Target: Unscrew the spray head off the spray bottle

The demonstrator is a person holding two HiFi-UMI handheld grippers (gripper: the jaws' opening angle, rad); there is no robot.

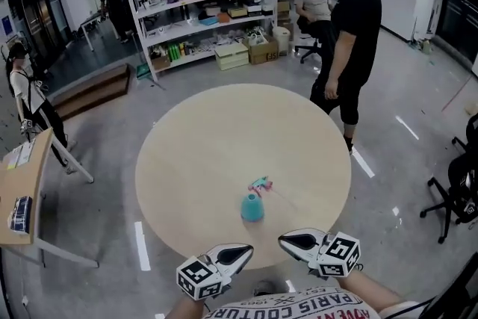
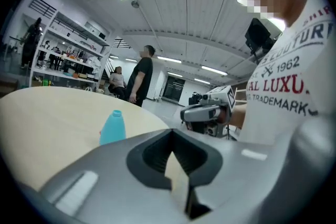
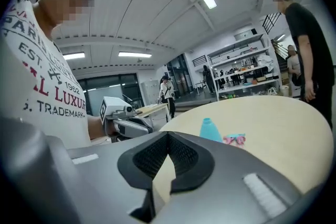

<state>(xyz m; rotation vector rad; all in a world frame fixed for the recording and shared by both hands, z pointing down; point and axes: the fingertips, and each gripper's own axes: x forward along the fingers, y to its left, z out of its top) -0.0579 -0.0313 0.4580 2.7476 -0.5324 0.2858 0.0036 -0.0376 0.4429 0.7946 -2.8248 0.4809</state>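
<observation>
Teal spray bottle (image 1: 252, 207) stands upright on the round counter (image 1: 187, 153), near side. Its pink-teal spray head (image 1: 261, 184) lies just beyond it, already off. We hold the left gripper (image 1: 237, 254) and right gripper (image 1: 299, 240) at the near edge, fingers together, empty. The bottle looks like light, smooth plastic and tippy, so we'd grip it mid-body.

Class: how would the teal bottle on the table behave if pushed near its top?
The teal bottle stands upright, wider at its base, so it probably resists tipping. With the spray head lying beside it, a tip might spill contents.
</observation>
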